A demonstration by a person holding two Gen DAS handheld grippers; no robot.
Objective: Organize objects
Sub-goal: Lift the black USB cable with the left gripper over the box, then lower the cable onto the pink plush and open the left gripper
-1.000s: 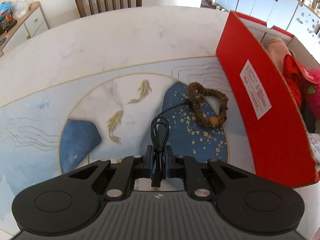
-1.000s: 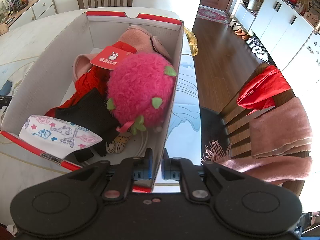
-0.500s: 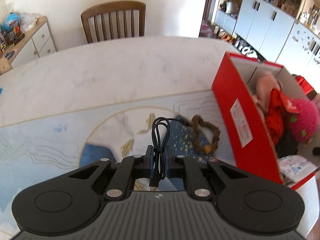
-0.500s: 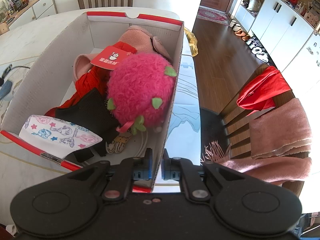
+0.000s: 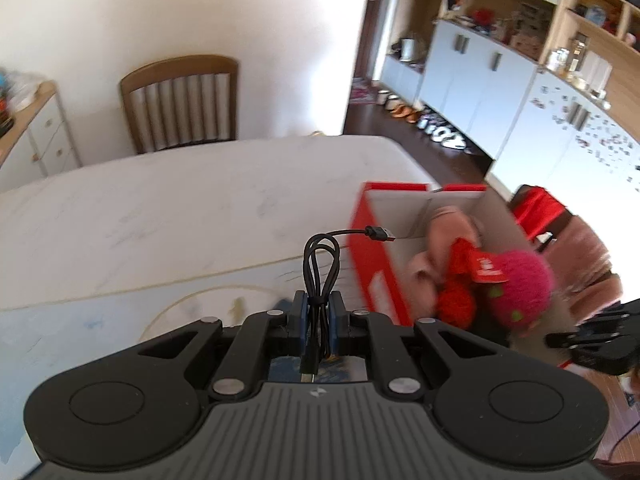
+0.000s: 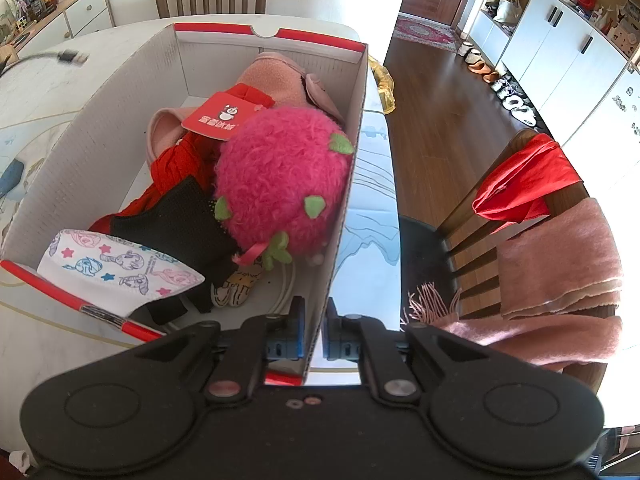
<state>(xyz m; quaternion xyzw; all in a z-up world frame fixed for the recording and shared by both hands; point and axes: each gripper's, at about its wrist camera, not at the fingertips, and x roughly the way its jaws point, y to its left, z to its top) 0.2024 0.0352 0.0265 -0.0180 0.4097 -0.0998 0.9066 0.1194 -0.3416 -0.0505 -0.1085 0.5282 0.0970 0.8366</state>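
Left gripper [image 5: 318,312] pinches the bundled cable [image 5: 319,268], lower end hidden; right gripper [image 6: 313,330] clamps the box [image 6: 340,216] wall, blurry there.

The box [image 6: 352,184] is open on top, but soft things fill most of it. The big pink fluffy toy [image 6: 280,184] blocks the right side, and a white mask [image 6: 120,268] covers the near corner. The far left corner inside is bare. The counter [image 5: 160,208] left of the box is wide open.
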